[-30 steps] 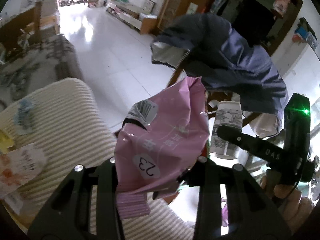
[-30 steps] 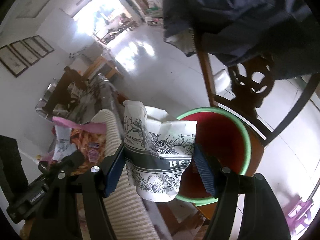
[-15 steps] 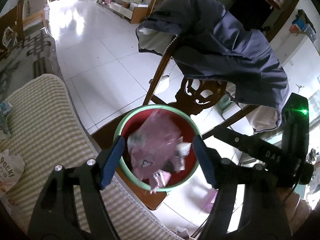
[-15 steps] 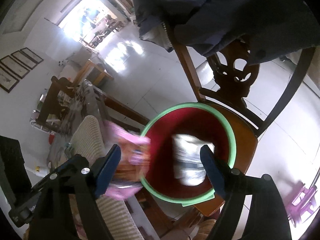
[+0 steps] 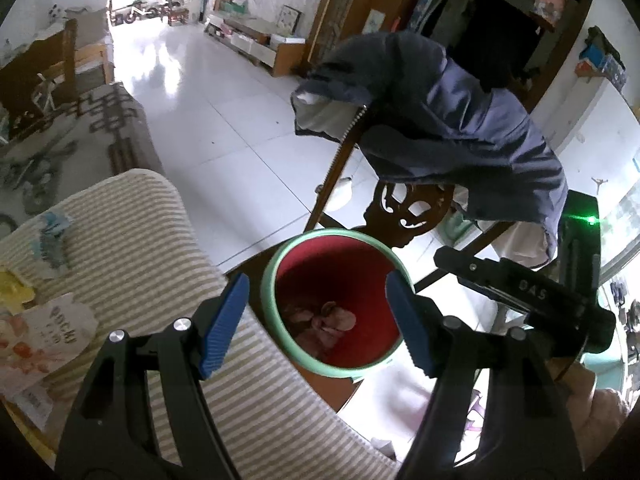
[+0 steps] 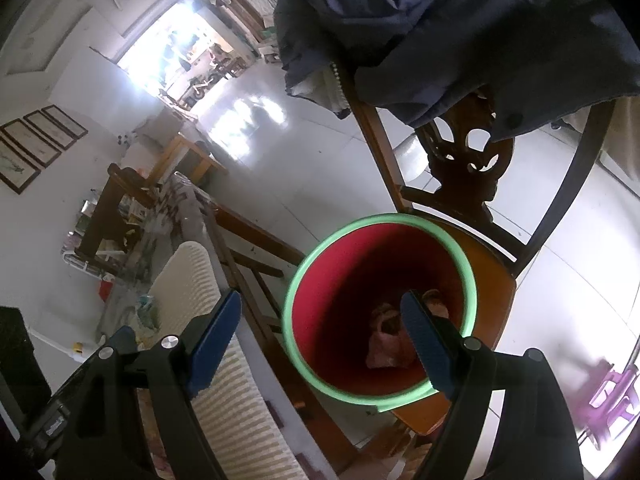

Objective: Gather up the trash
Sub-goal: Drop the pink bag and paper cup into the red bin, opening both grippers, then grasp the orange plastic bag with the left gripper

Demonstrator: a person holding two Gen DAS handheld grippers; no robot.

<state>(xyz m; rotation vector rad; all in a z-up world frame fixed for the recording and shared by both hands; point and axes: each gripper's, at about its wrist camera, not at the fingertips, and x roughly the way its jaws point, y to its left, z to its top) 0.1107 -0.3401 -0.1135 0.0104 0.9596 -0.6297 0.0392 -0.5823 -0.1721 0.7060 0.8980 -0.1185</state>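
A red bin with a green rim point(image 5: 276, 280) stands on a wooden chair seat point(image 6: 492, 292). At its bottom lies crumpled trash point(image 5: 324, 322), with a pink wrapper point(image 6: 384, 344) among it. My left gripper point(image 5: 316, 292) hangs open above the bin's mouth, with nothing between its blue pads point(image 5: 224, 320). My right gripper point(image 6: 320, 308) is also open and empty over the bin; its black body point(image 5: 520, 292) shows at the right of the left wrist view, held by a hand point(image 5: 580, 400).
A table with a striped cloth point(image 5: 132, 240) lies left of the bin. On it are a Pocky packet point(image 5: 48, 332), a bluish wrapper point(image 5: 52, 236) and a yellow scrap point(image 5: 12, 288). A dark jacket point(image 5: 440, 128) hangs over the chair back. White tiled floor point(image 5: 224, 128) stretches beyond.
The left gripper let go of the pink wrapper and the right let go of the flowered paper cup. Both dropped into the red bin, and both grippers now stand open and empty.
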